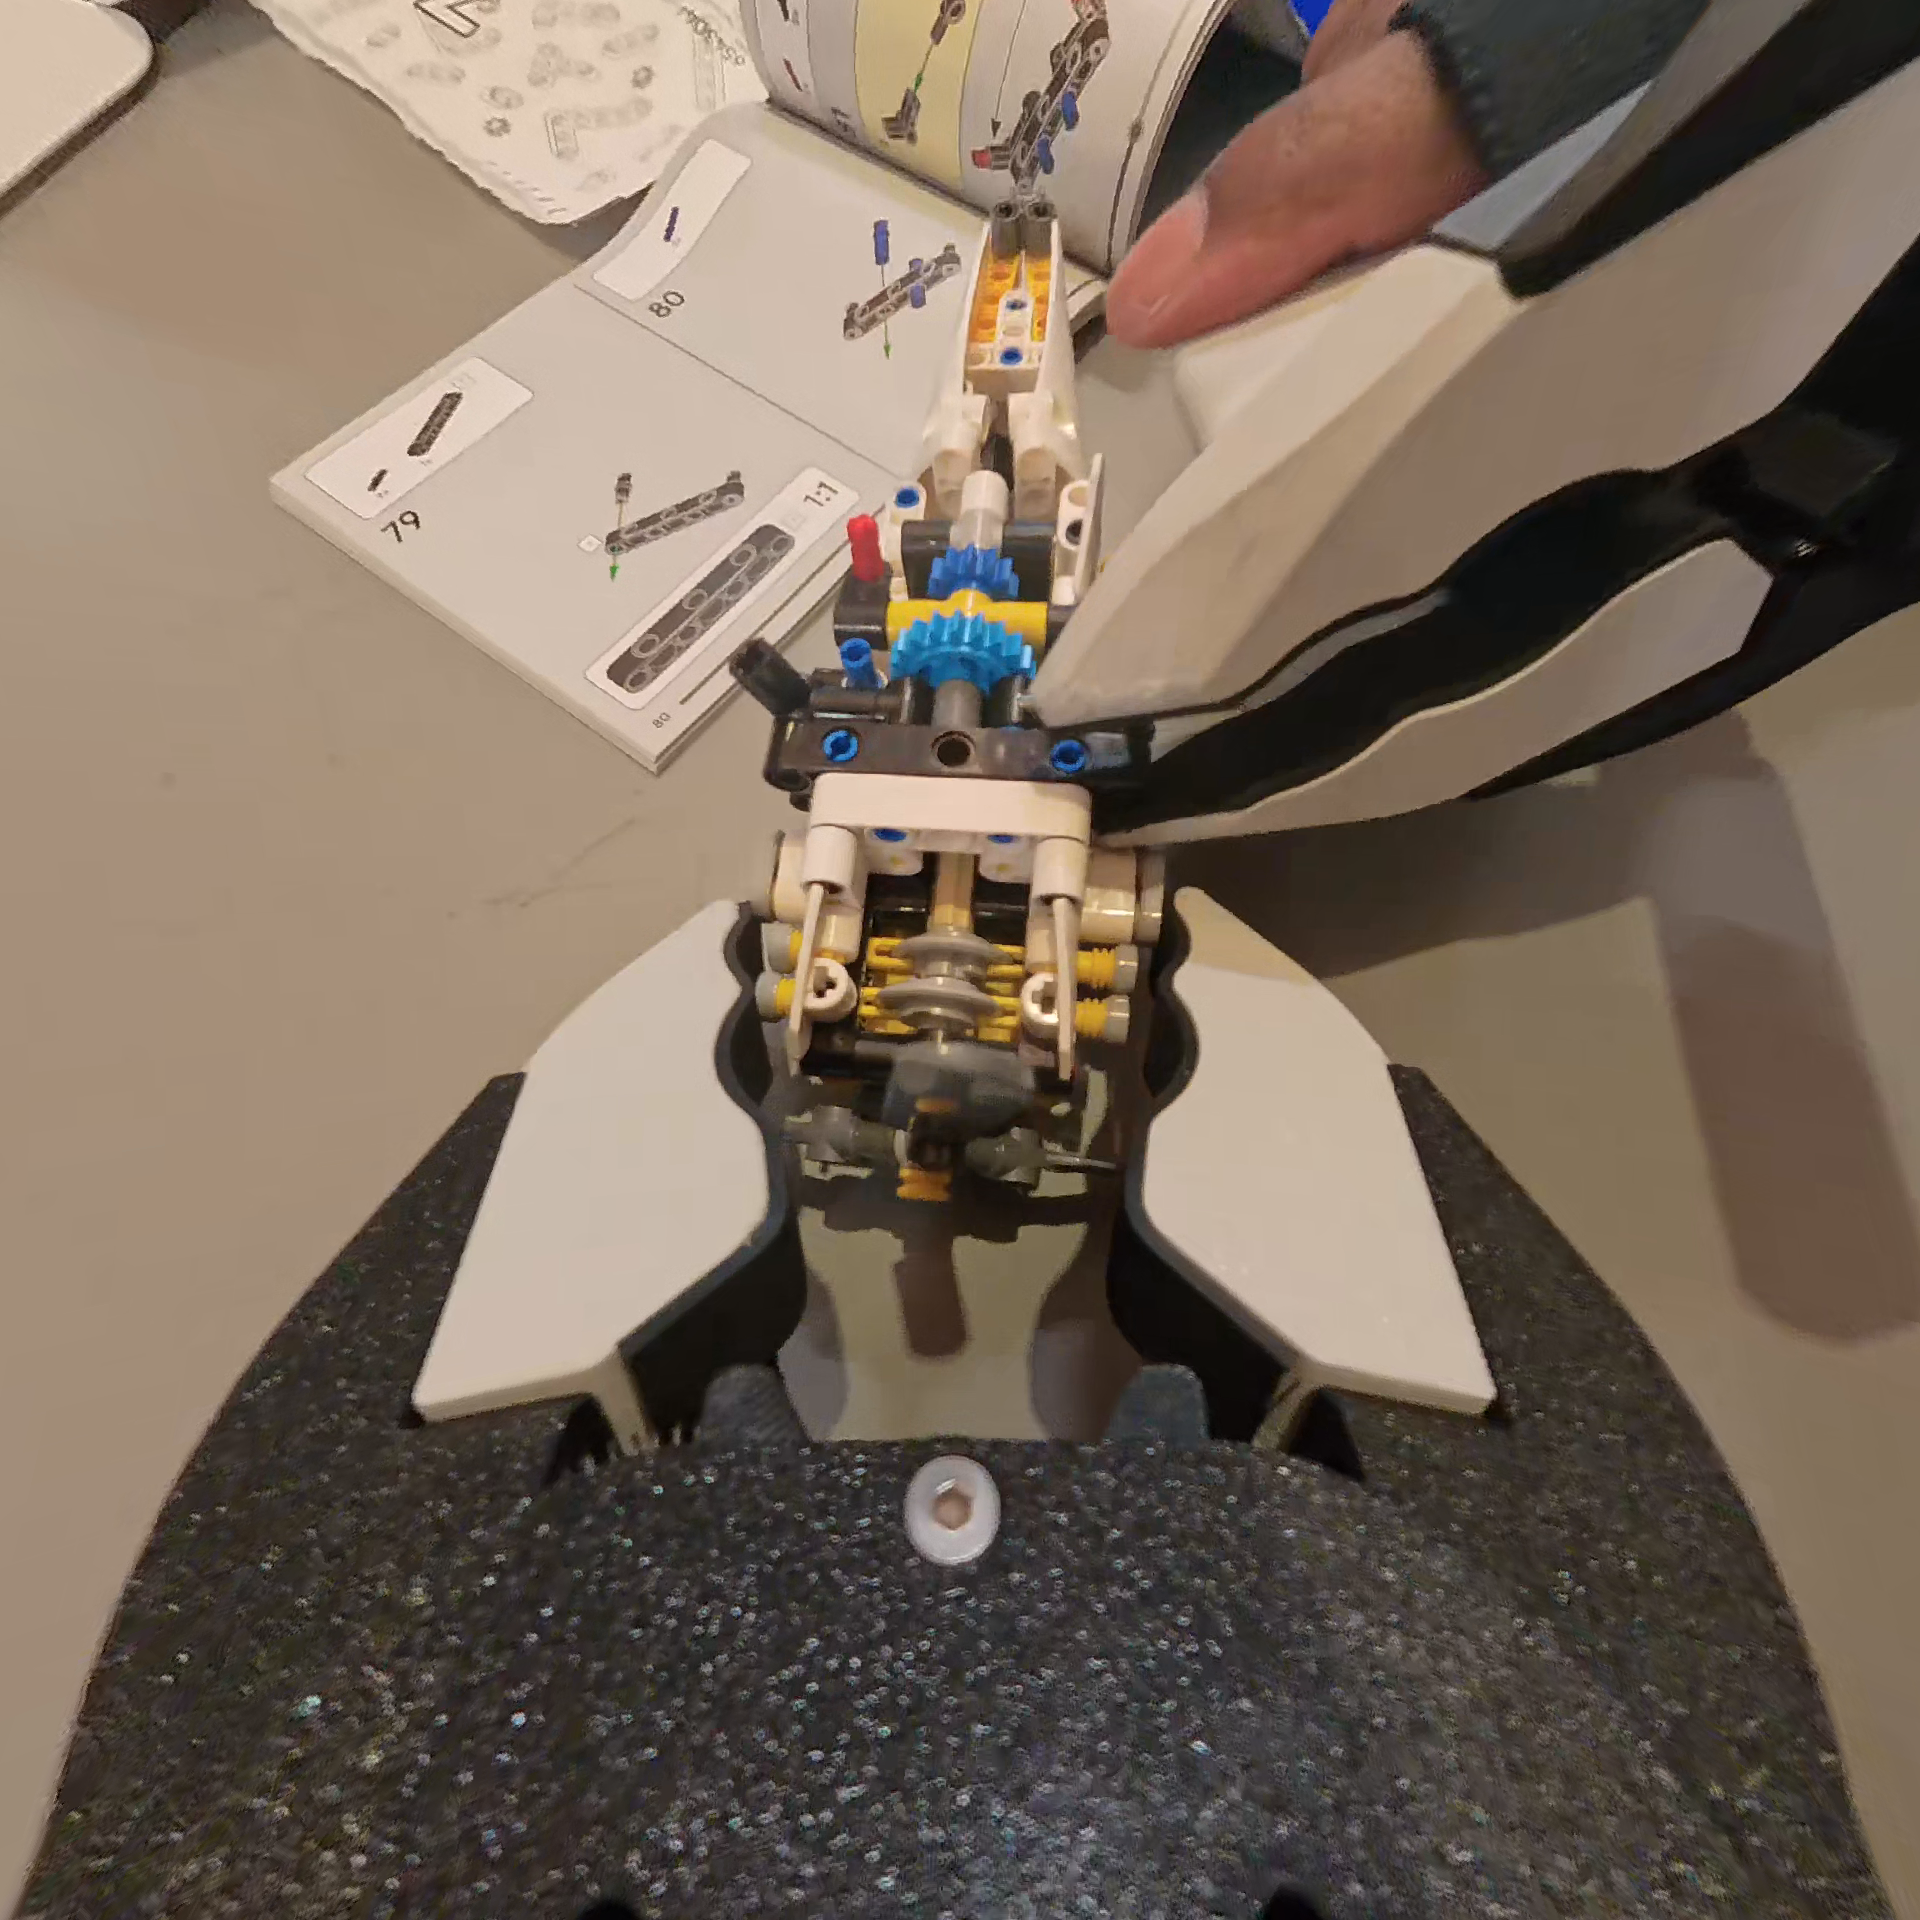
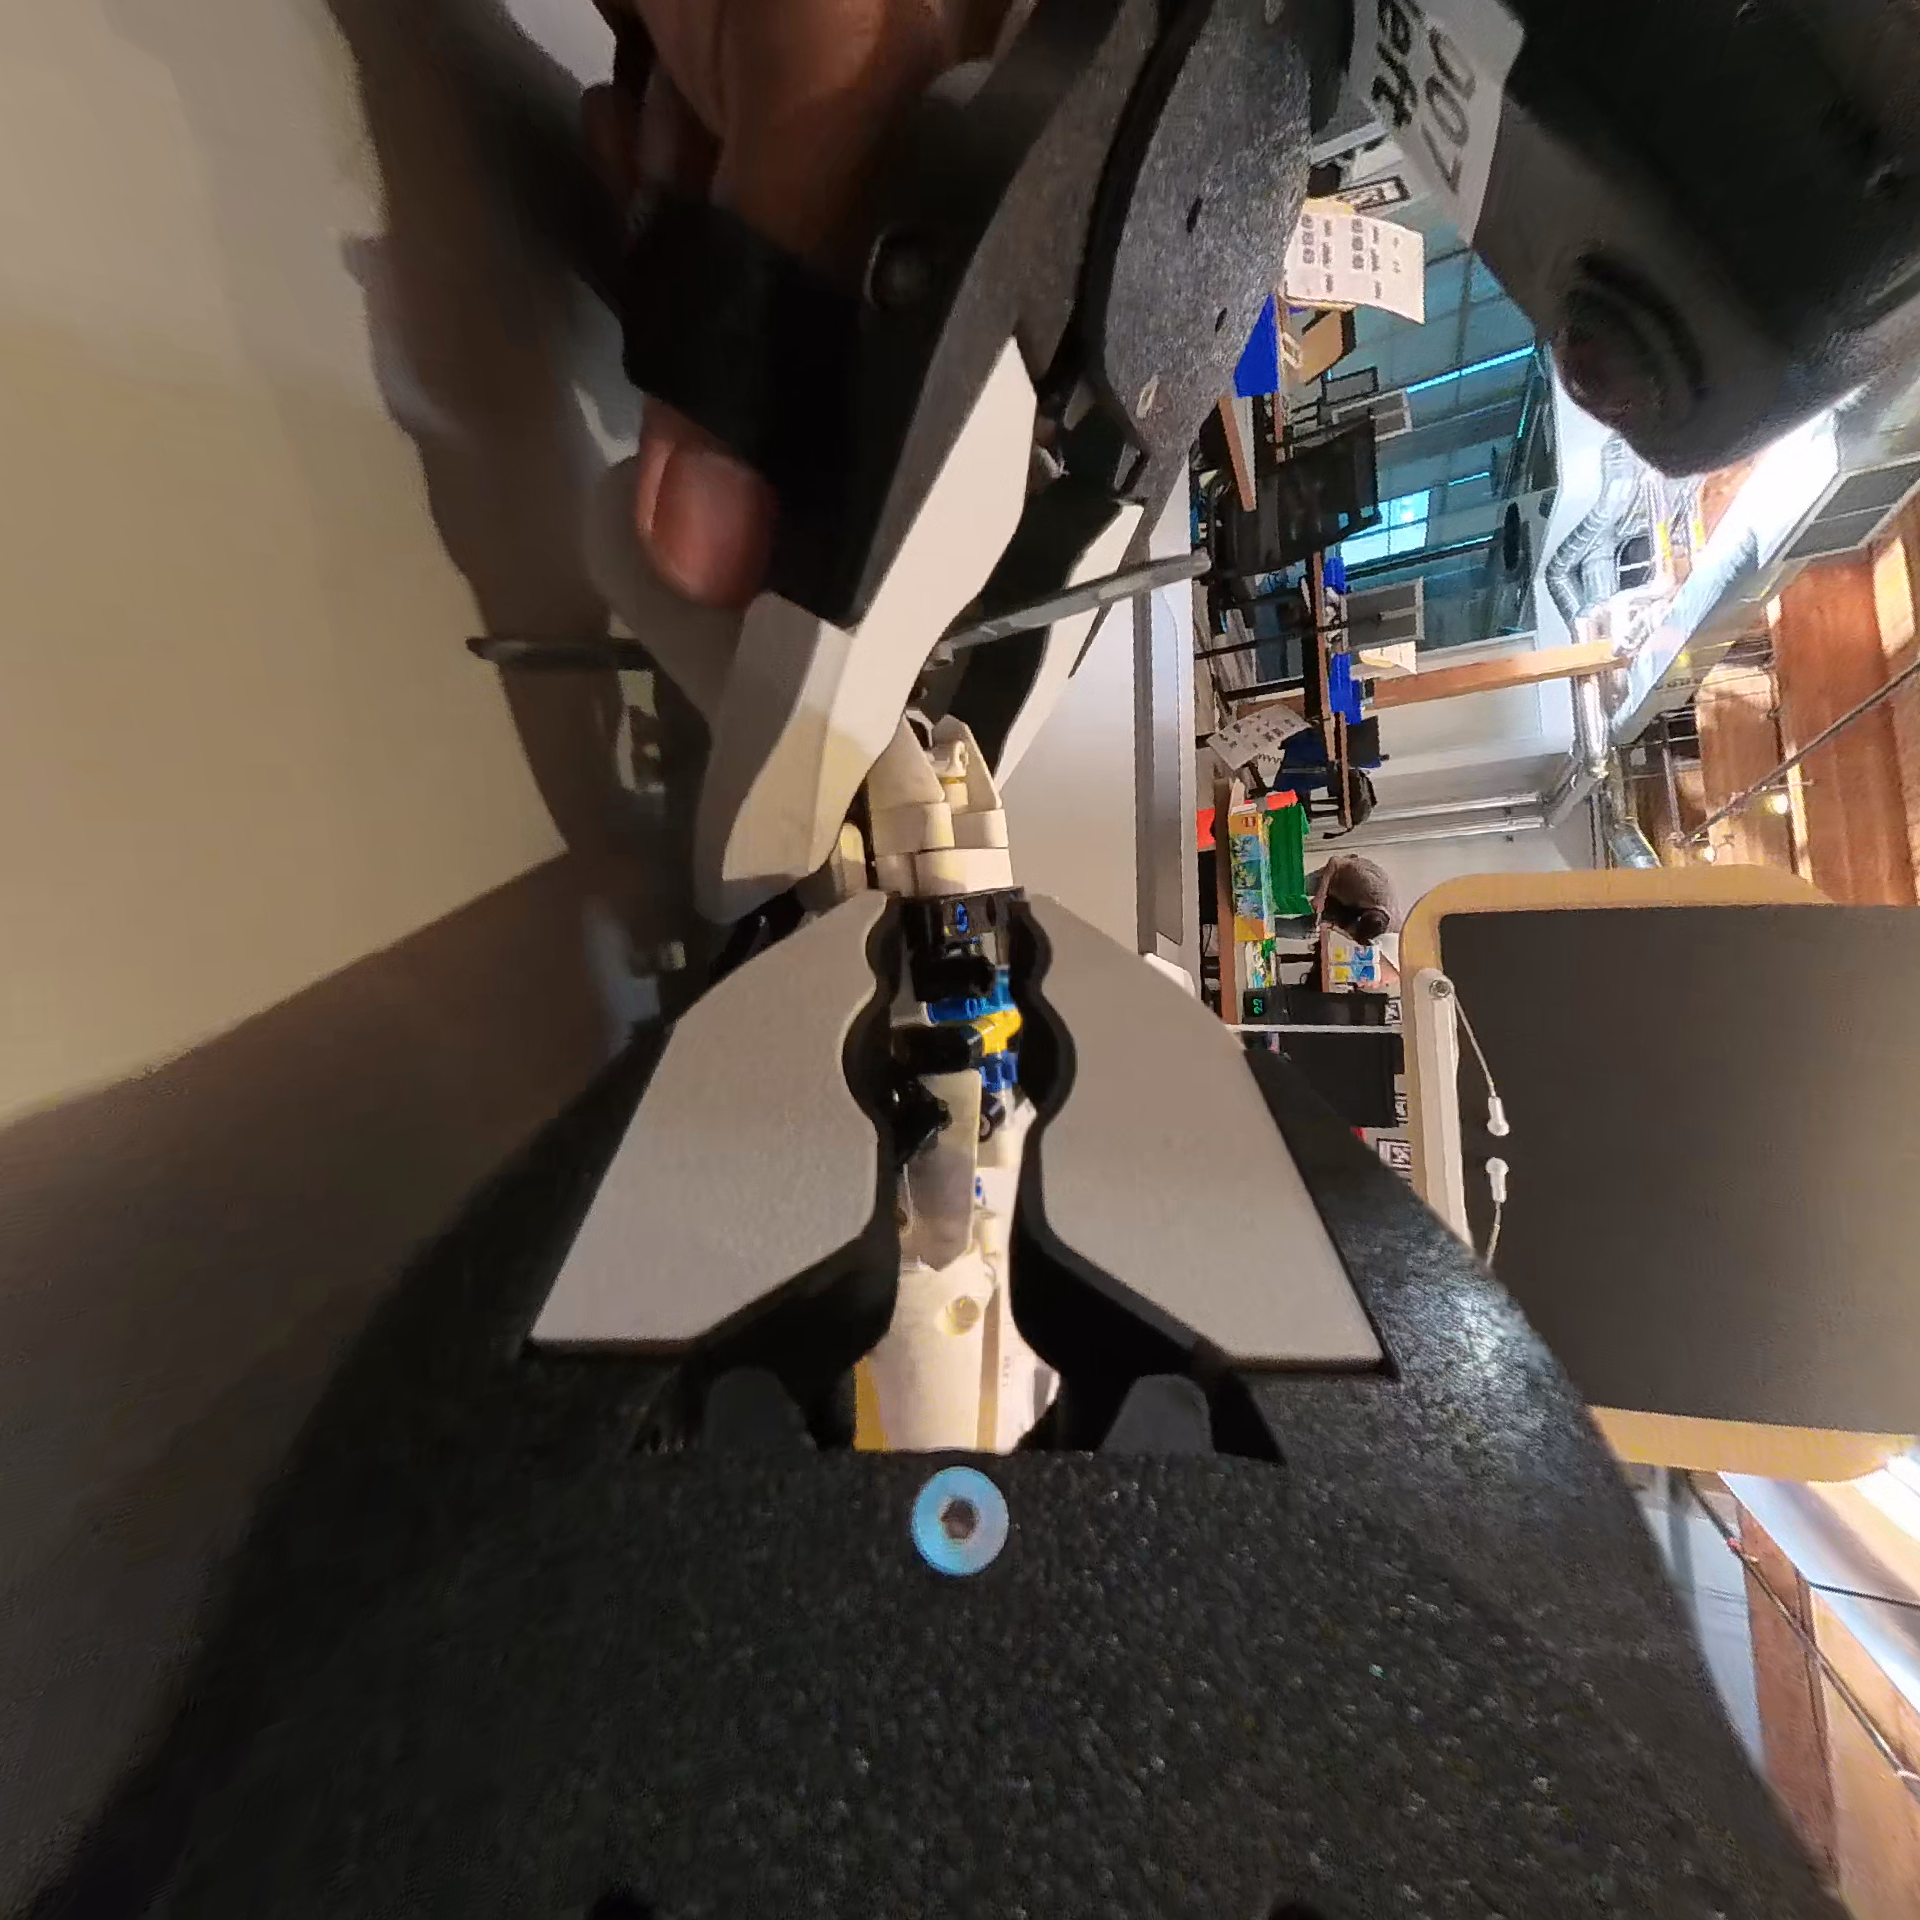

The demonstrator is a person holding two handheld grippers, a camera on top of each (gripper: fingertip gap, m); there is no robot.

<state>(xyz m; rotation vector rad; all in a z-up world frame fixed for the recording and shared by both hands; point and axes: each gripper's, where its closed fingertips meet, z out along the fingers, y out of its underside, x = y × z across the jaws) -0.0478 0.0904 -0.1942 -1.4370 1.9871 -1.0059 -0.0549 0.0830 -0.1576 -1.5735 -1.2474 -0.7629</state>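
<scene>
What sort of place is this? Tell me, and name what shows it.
Probably a workshop or maker lab: an open printed building-instruction booklet lies on the grey tabletop, and behind stand tables with blue storage bins, exposed silver ductwork and brick walls.

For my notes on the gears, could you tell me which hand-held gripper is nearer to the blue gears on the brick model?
Right. Its fingertips clamp the model beside the blue gears; the left hand-held gripper grips the model's near end.

Grey tabletop (image 1: 208,935); beyond, shelving (image 2: 1309,623), large windows (image 2: 1475,582), wood-panelled wall (image 2: 1829,727).
</scene>
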